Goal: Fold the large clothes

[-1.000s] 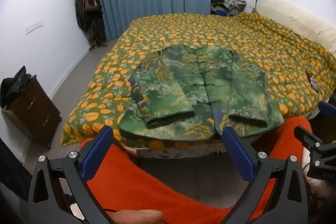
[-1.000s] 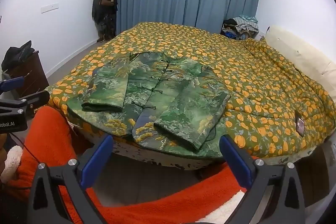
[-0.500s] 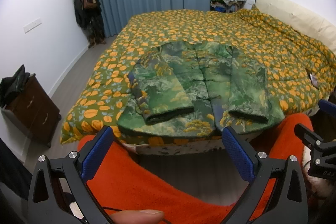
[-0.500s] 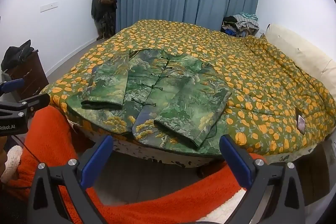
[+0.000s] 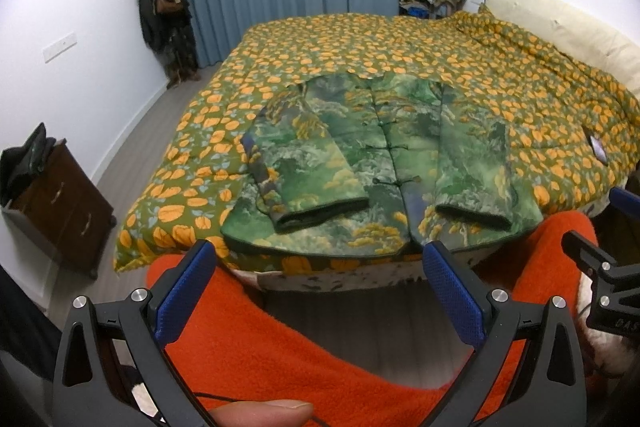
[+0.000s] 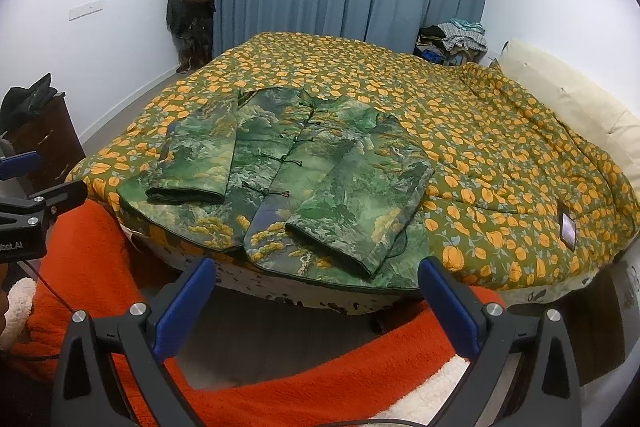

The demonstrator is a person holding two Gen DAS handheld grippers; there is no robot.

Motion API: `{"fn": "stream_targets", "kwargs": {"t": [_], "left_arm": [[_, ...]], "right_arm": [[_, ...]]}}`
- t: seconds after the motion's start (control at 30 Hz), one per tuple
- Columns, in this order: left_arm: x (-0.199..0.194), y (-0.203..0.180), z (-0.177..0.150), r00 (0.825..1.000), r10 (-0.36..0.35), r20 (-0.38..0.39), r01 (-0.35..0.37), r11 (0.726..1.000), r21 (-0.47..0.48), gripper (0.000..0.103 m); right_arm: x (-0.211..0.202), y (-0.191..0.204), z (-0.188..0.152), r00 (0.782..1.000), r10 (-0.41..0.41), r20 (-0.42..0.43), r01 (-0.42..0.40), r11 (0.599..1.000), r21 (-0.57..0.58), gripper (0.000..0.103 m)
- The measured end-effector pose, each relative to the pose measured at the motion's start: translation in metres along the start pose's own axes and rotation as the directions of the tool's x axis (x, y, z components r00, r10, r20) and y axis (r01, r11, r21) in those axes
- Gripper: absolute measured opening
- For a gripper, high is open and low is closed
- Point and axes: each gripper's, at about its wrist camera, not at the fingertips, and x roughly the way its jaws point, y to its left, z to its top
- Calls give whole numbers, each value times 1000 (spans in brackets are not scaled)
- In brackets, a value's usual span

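Note:
A green landscape-print jacket (image 5: 384, 167) with knot buttons lies front up at the near edge of the bed, both sleeves folded in over its front. It also shows in the right wrist view (image 6: 288, 179). My left gripper (image 5: 320, 263) is open and empty, held off the bed just short of the jacket's hem. My right gripper (image 6: 316, 279) is open and empty, also in front of the hem, toward the jacket's right side. Neither touches the cloth.
The bed carries a green quilt with orange flowers (image 5: 500, 67) and a cream pillow (image 5: 560, 27) at the right. A phone (image 6: 568, 227) lies on the quilt at right. A dark wooden cabinet (image 5: 60, 203) stands left. Orange fleece (image 5: 260, 339) fills the foreground.
Both grippers have moved slightly forward and up toward the bed, so the jacket looks a little nearer. Jaws stay open. The jacket has not moved.

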Motion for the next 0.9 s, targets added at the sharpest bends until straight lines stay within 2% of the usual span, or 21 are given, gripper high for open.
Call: {"fn": "stream_targets", "kwargs": {"t": [0.9], "left_arm": [[3,-4,-5,1000,6,-17,-6,1000,13,103]], "right_arm": [[2,-1,-2,999,-41,-13,41,999,-13,103]]}}
